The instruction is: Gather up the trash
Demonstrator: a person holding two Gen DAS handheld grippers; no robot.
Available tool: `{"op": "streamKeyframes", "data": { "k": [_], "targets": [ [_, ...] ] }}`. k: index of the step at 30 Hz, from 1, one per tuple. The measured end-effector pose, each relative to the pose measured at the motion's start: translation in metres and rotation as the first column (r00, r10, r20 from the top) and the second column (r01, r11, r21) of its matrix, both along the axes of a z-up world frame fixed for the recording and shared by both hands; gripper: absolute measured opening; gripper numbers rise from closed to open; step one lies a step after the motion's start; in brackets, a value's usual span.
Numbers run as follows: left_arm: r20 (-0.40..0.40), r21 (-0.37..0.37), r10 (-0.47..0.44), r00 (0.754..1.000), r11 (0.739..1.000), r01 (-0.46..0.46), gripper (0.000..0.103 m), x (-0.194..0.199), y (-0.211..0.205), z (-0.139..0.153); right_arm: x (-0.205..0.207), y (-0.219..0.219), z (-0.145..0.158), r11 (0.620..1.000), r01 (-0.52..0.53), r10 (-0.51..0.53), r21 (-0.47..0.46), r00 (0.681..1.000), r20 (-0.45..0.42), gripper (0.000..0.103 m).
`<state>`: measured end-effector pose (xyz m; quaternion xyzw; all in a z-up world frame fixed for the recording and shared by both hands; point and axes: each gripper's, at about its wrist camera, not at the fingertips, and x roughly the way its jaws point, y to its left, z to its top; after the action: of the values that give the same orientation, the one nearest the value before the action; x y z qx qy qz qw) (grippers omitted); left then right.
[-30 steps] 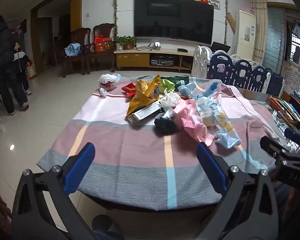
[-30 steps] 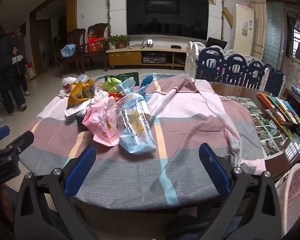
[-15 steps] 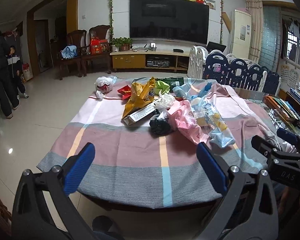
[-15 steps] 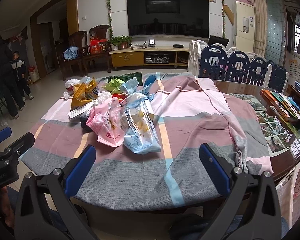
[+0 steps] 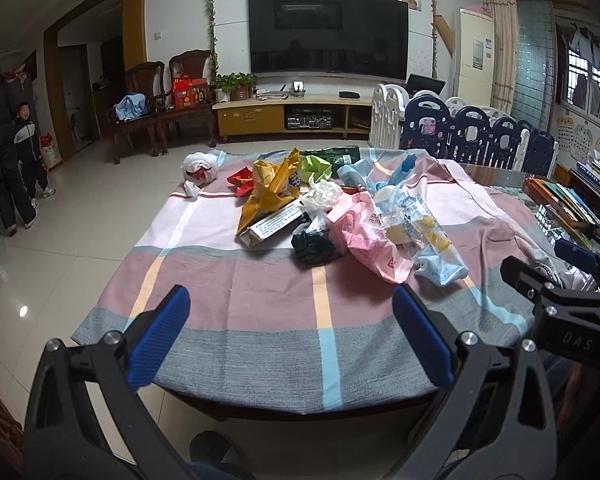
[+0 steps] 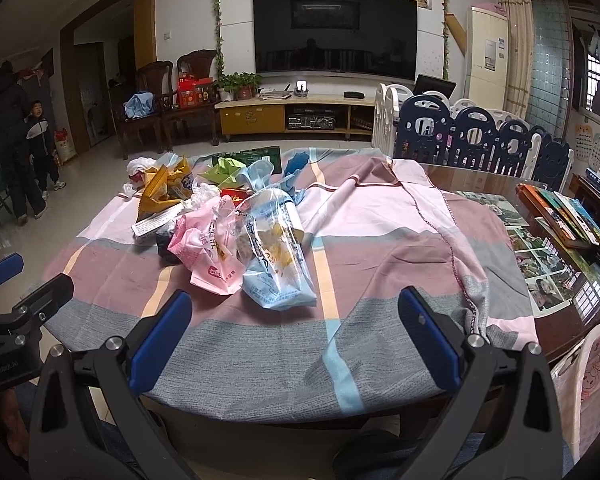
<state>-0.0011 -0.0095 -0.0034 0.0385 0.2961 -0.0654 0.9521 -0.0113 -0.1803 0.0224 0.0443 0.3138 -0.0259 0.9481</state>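
Observation:
A heap of trash lies mid-table on a checked cloth (image 5: 260, 292): a pink plastic bag (image 5: 366, 236), a light blue printed bag (image 5: 424, 236), a black crumpled bag (image 5: 314, 246), a yellow wrapper (image 5: 272, 188), a white carton (image 5: 274, 222), a green wrapper (image 5: 316, 166) and a white bag (image 5: 198, 166). My left gripper (image 5: 292, 336) is open and empty over the table's near edge. My right gripper (image 6: 294, 336) is open and empty, near the pink bag (image 6: 208, 248) and blue bag (image 6: 274, 256). Each gripper shows in the other's view (image 5: 560, 280) (image 6: 8, 308).
Books (image 6: 564, 216) and photos (image 6: 540, 264) lie on the bare right end of the table. A white bag with red print (image 6: 596, 384) hangs at the right. A playpen fence (image 6: 472, 140) stands behind. Two people (image 5: 8, 152) stand far left on the tiled floor.
Both grippers have drifted slightly; the trash heap sits a little more central in the left view. Jaws stay open. The people at the left shifted a bit.

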Motion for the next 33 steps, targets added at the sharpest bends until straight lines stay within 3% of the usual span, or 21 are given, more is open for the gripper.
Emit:
{"op": "streamKeyframes", "data": {
  "k": [33],
  "targets": [
    [-0.009,0.007,-0.006,1.000,1.000,0.006,0.100,0.0020,-0.0002,0.0000,0.0020,-0.0016,-0.0005,1.000,0.002,-0.002,0.017,1.000,0.003,0.100]
  ]
}}
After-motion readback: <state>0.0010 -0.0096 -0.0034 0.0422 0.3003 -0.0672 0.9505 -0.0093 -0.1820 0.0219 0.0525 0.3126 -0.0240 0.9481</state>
